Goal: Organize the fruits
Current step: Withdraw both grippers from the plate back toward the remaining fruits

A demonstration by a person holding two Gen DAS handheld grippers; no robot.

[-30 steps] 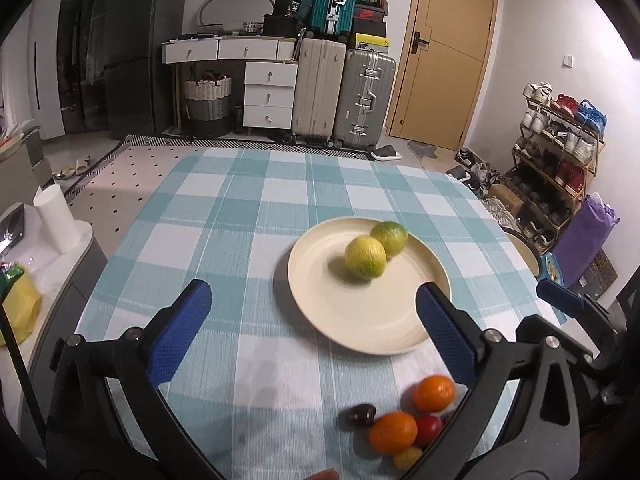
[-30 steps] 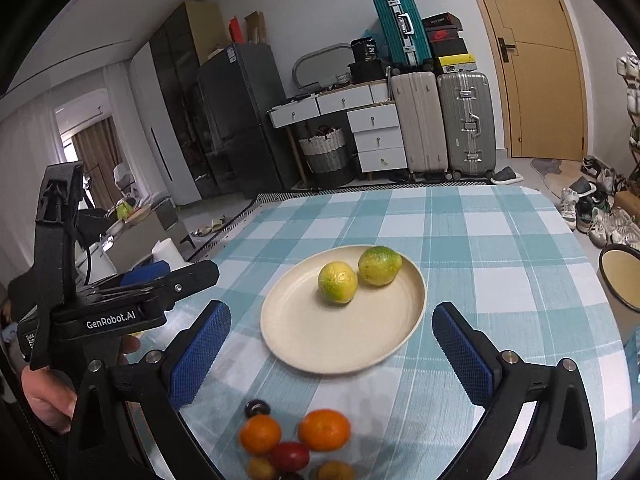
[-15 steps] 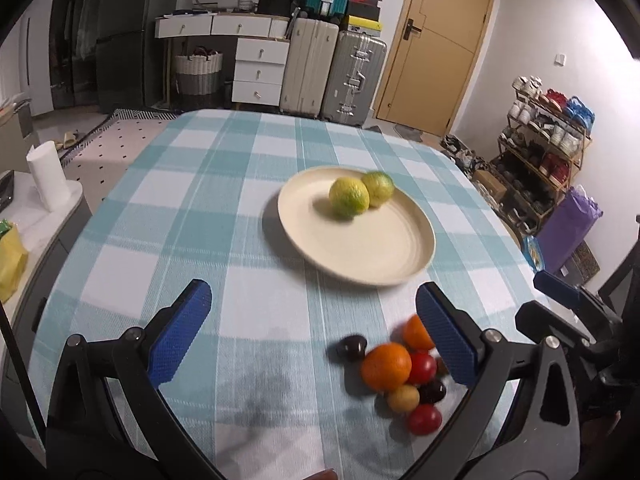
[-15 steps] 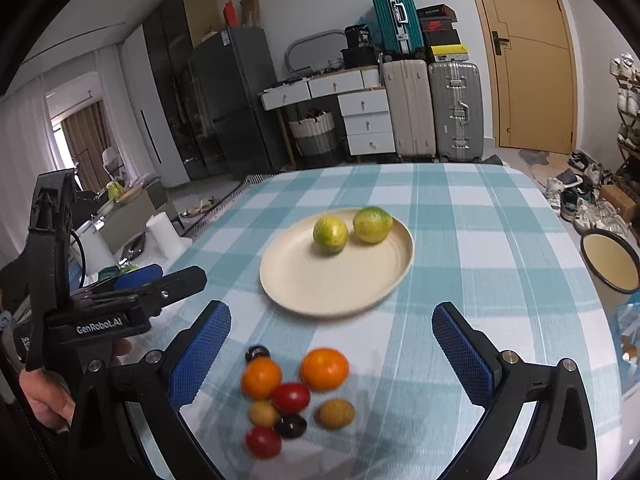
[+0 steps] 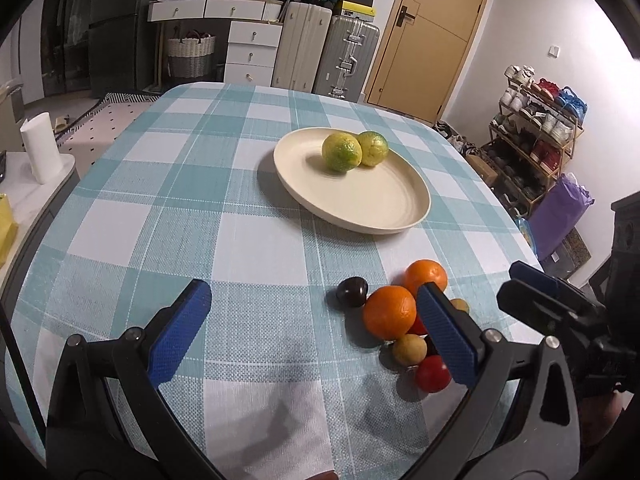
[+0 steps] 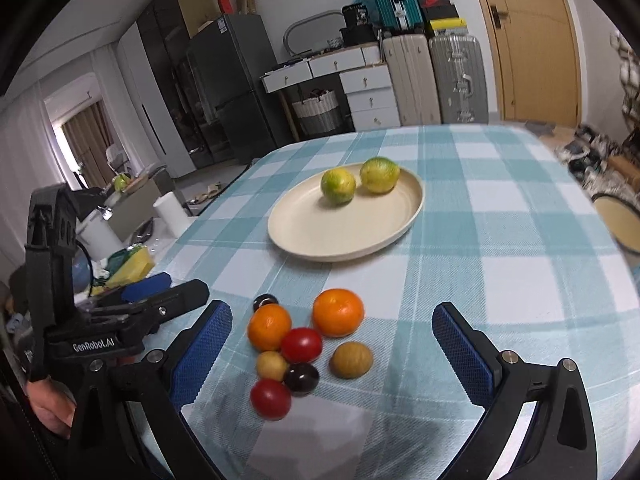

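Blue-padded and spread wide, the left gripper [image 5: 316,332] hangs low over the checked tablecloth [image 5: 224,200] with nothing between its fingers. Its right-hand pad [image 5: 446,332] sits in front of the loose fruit pile, hiding part of it. The right gripper [image 6: 332,354] is just as wide apart and empty, and the pile lies squarely in the gap between its pads, down on the cloth.

From the right wrist the whole pile reads clearly: two oranges [image 6: 338,312] side by side at the far edge, a red tomato [image 6: 301,345] touching the left orange, a small yellowish fruit [image 6: 272,365], a dark plum [image 6: 301,378], a brownish-green fruit [image 6: 351,360] off to the right, a second tomato [image 6: 270,398] nearest the camera, and another dark fruit [image 6: 265,301] at the back. The left wrist view catches only some of these.

Beyond the pile sits the cream plate [image 6: 320,236], with two green-yellow citrus [image 6: 338,186] touching each other at its far side.

The right wrist view also shows the left gripper's black body, lettered GenRobot.AI, and the hand [image 6: 50,406] clutching it at the table's left edge. The left wrist view instead gives the shoe rack [image 5: 536,128] and a purple bag [image 5: 560,216] to the right. Both see the suitcases [image 5: 348,60] and the door [image 5: 432,36].
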